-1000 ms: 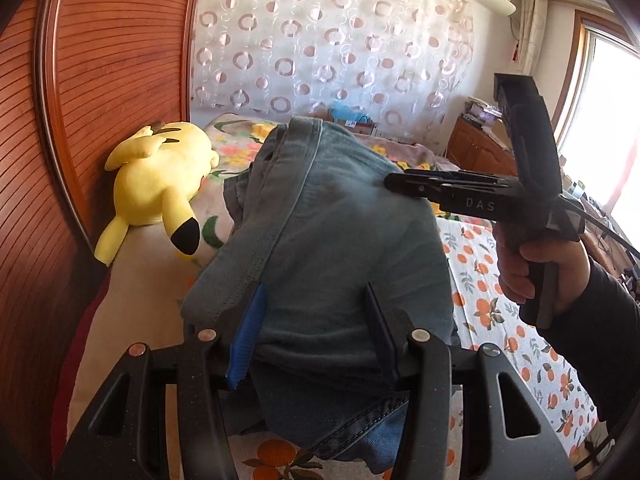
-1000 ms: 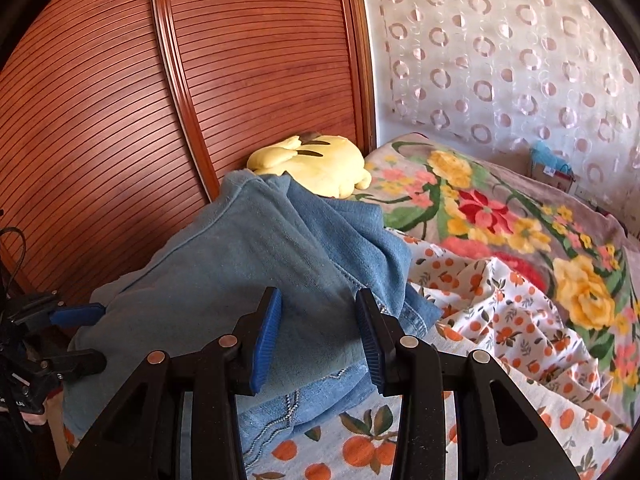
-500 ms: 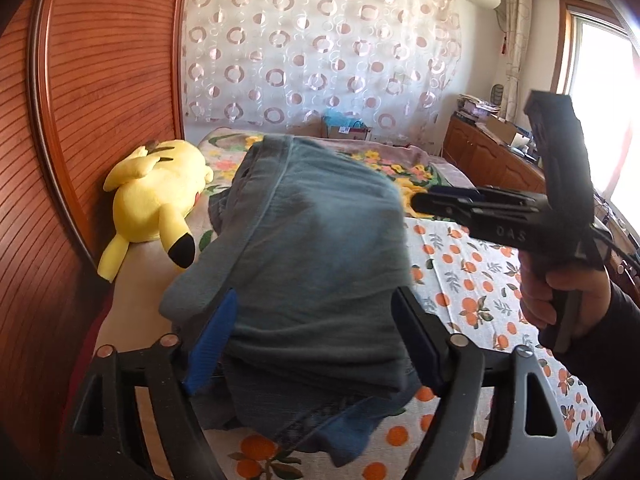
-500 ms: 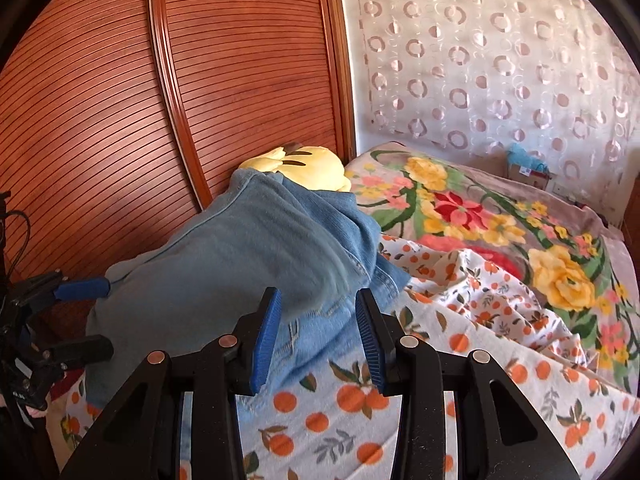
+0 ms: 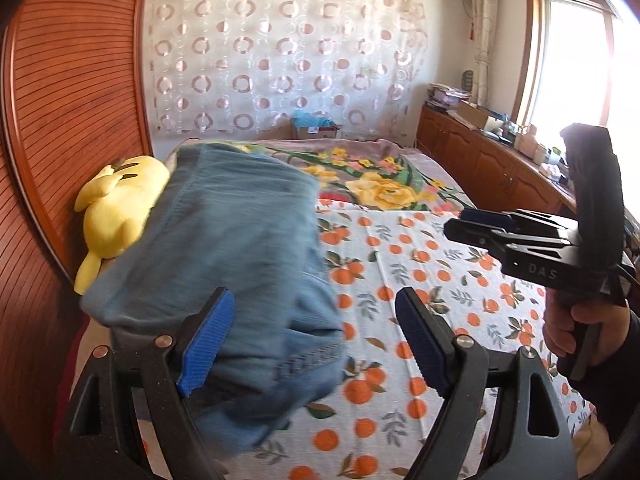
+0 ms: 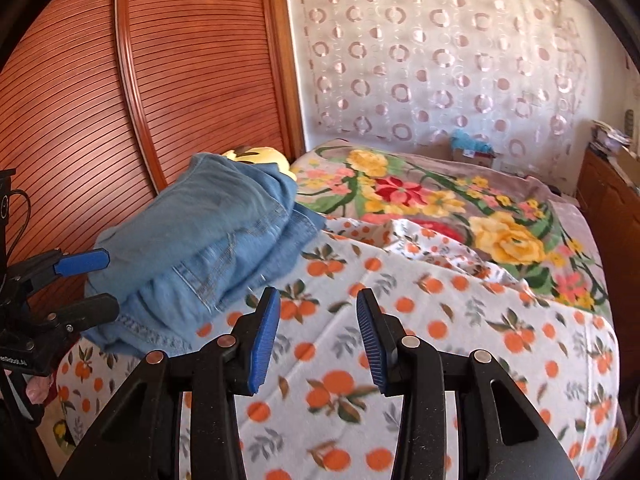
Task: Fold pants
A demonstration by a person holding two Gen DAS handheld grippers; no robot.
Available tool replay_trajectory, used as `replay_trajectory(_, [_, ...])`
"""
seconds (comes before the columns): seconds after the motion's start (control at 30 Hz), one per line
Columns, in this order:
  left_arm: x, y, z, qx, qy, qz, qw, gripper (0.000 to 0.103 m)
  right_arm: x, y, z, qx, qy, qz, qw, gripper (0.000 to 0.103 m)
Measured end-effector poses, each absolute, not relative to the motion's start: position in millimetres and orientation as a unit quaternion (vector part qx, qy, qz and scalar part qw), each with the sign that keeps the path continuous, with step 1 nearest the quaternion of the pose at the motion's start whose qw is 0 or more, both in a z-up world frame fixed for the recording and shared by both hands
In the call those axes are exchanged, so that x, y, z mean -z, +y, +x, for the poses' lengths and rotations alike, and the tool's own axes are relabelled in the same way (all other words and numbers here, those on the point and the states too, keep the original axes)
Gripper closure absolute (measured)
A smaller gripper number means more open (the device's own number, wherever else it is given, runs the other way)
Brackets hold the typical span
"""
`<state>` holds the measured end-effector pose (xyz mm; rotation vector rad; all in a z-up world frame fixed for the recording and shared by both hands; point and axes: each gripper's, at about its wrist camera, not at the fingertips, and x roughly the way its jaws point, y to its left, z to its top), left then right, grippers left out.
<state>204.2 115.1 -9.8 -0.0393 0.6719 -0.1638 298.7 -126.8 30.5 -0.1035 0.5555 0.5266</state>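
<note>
**A:** So where are we? Our left gripper (image 5: 312, 344) has its jaws spread wide, and the folded jeans (image 5: 224, 248) sit partly between the blue pads (image 5: 206, 338) without being squeezed. Looks like we've let go on purpose so the bundle can sit on the bed by itself.

**B:** Yep. Our right gripper (image 6: 316, 336) is off to the side over bare orange-print sheet (image 6: 460, 320), nothing between the jaws, and they're opening a bit more. It shows up in the left view too, in a hand (image 5: 576, 332) well clear of the denim. Guessing it's parked there so it doesn't drag the fold apart.

**A:** And the jeans are stacked in a thick packet at the headboard side of the bed, right by the wooden headboard (image 6: 180, 80), with the yellow plush toy (image 5: 120, 204) just behind them. Waistband stitching and a pocket face us in the right view.

**B:** The fold seems basically done to us. The only worry is the top layer looks puffy and might slump open. The floral blanket (image 6: 440, 200) further up isn't in the way.
</note>
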Motion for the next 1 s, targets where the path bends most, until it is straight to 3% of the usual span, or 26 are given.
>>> replay_trajectory(0.33, [-4, 69, 168, 0.108, 0.298, 0.001, 0.948, 0.020, -35, -160, 210, -0.190, 0.257, -0.035, 0.947, 0.051])
replay_trajectory(0.53, [-21, 52, 140, 0.119, 0.274, 0.003, 0.954, 0.020, -43, -172, 154, -0.162, 0.236, -0.024, 0.958, 0.037])
replay_trajectory(1.0, [-42, 27, 86, 0.092, 0.243, 0.025, 0.965, 0.020, -59, -181, 46, -0.135, 0.188, -0.008, 0.973, 0.035])
